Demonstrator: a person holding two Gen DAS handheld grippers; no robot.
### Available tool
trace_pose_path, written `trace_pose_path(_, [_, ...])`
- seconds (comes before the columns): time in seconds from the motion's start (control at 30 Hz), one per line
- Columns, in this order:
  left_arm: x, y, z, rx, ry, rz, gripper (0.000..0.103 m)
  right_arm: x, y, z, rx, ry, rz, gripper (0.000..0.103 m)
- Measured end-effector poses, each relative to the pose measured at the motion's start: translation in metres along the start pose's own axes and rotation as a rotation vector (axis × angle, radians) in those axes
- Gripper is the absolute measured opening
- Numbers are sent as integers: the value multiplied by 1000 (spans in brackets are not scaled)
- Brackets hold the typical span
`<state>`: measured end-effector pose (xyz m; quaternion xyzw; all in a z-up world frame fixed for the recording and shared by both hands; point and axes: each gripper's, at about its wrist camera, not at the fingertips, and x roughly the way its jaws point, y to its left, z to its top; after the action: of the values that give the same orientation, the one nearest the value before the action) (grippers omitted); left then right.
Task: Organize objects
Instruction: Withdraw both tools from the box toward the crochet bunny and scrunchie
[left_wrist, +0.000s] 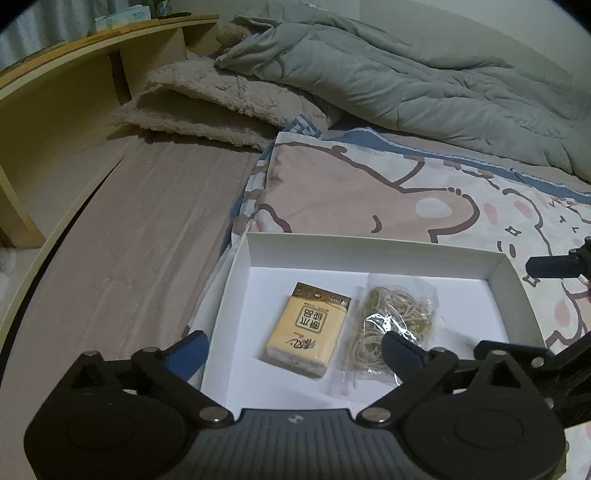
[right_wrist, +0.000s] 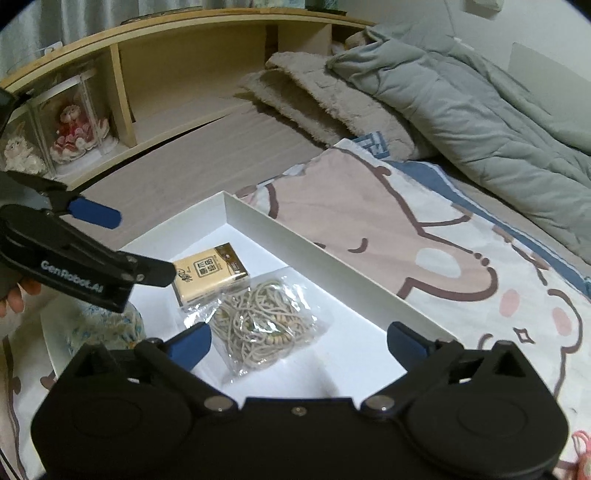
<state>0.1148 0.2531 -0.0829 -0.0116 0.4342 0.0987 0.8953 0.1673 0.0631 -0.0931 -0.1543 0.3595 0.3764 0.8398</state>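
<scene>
In the left wrist view we see our left gripper (left_wrist: 295, 347) at the bottom of the frame with its blue-tipped fingers (left_wrist: 186, 352) spread wide and nothing pinched between them. Just above it, in the lower middle, a shallow white box (left_wrist: 369, 254) lies on a cartoon-printed sheet (left_wrist: 351, 184). Inside the box a yellow tissue pack (left_wrist: 306, 328) lies flat, and just to its right, close beside it, sits a clear bag of cord (left_wrist: 393, 325). One of the gripper's fingers overlaps the lower edge of that bag in the picture; we cannot tell whether it touches it. At the right edge of the frame a dark part of the other tool (left_wrist: 554, 264) pokes in.

In the right wrist view our right gripper (right_wrist: 297, 341) fills the bottom, its fingers likewise spread apart and holding nothing; the bag of cord lies in the box between and just above the fingertips. The tissue pack sits to the upper left of the bag, its corner touching or overlapping the bag. The left gripper enters from the left edge, partly covering the pack.

In the upper part of both frames lie a grey quilt (right_wrist: 461, 103) and fluffy pillows (right_wrist: 325, 99), with a wooden shelf (right_wrist: 177, 40) in the upper left holding figurines (right_wrist: 74, 129).
</scene>
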Motion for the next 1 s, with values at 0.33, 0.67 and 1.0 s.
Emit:
trace_pose_path(0.33, [-15, 1, -9, -2, 2, 8, 103, -20, -10, -11, 69, -10, -29, 103])
trace_pose_path(0.67, [-29, -4, -12, -7, -11, -12, 103, -43, -24, -16, 142, -22, -63, 103])
trace_pose_path(1.0, [-35, -29, -3, 11, -27, -41, 103, -64, -51, -22, 215, -35, -107, 103])
